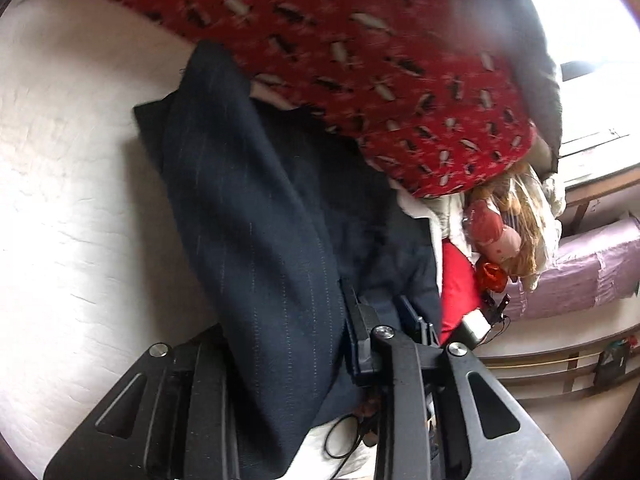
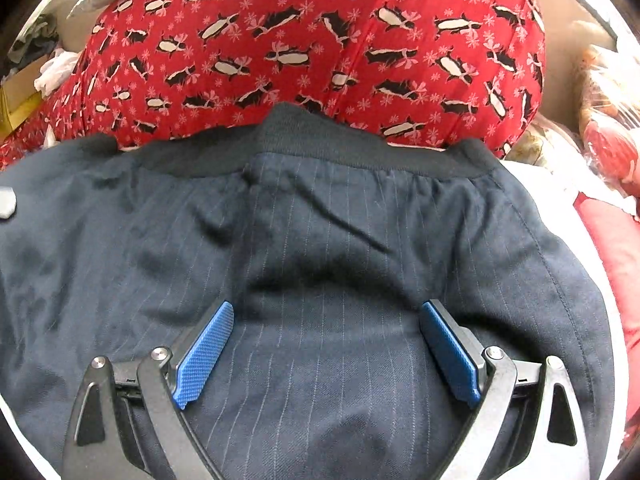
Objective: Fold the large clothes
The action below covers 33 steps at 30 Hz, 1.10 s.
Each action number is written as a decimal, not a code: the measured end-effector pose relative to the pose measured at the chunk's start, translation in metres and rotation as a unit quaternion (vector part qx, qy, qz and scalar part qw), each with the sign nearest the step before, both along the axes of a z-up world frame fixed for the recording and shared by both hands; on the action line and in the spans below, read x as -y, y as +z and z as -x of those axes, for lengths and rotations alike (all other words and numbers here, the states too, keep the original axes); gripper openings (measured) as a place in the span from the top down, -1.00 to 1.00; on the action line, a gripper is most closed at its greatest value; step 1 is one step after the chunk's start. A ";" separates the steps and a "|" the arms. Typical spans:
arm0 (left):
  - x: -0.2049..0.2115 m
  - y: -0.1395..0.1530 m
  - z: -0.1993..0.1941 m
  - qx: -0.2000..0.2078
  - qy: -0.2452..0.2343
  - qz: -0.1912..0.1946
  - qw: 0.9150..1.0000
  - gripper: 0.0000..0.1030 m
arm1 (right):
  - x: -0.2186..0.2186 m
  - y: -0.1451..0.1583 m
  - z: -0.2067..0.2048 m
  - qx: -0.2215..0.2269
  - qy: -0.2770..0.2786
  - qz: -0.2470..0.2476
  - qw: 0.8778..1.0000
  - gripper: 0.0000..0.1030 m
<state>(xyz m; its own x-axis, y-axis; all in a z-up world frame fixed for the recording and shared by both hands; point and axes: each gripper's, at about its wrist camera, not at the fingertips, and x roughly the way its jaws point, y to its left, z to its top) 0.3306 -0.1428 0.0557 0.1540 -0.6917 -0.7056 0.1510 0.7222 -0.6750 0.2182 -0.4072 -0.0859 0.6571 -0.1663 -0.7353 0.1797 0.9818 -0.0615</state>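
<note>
The garment is a pair of dark navy pinstriped trousers (image 1: 256, 208) lying on a white surface (image 1: 68, 168). In the left wrist view my left gripper (image 1: 380, 312) is shut on a fold of the navy cloth, which drapes over its fingers. In the right wrist view the trousers (image 2: 320, 248) fill the frame, with the dark ribbed waistband (image 2: 312, 140) at the far side. My right gripper (image 2: 326, 344) is open, its blue pads (image 2: 206, 354) resting just over the cloth, empty.
A person in red penguin-print clothing (image 2: 320, 48) stands right behind the trousers and also shows in the left wrist view (image 1: 400, 72). Plastic-wrapped soft toys (image 1: 508, 224) and a red cushion (image 1: 460, 280) lie at the right. A lilac wrapped roll (image 1: 592, 268) is further right.
</note>
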 end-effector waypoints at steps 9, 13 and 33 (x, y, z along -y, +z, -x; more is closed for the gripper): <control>0.058 0.040 0.017 0.029 -0.039 0.009 0.999 0.71 | 0.028 0.043 0.059 0.047 -0.033 0.071 0.996 -0.84; 0.106 0.022 0.027 0.004 -0.063 0.006 0.998 0.71 | 0.056 0.032 0.086 0.035 -0.053 0.081 0.995 -0.84; 0.099 0.018 0.057 -0.035 -0.064 0.030 0.997 0.04 | 0.085 -0.003 0.110 0.026 -0.051 -0.041 0.998 -0.99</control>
<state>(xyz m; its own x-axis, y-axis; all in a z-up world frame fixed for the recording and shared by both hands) 0.2739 -0.2415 0.0737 0.0136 -0.7440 -0.6680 0.1911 0.6577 -0.7287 0.1084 -0.4924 -0.0889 0.6772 -0.1742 -0.7148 0.2791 0.9598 0.0305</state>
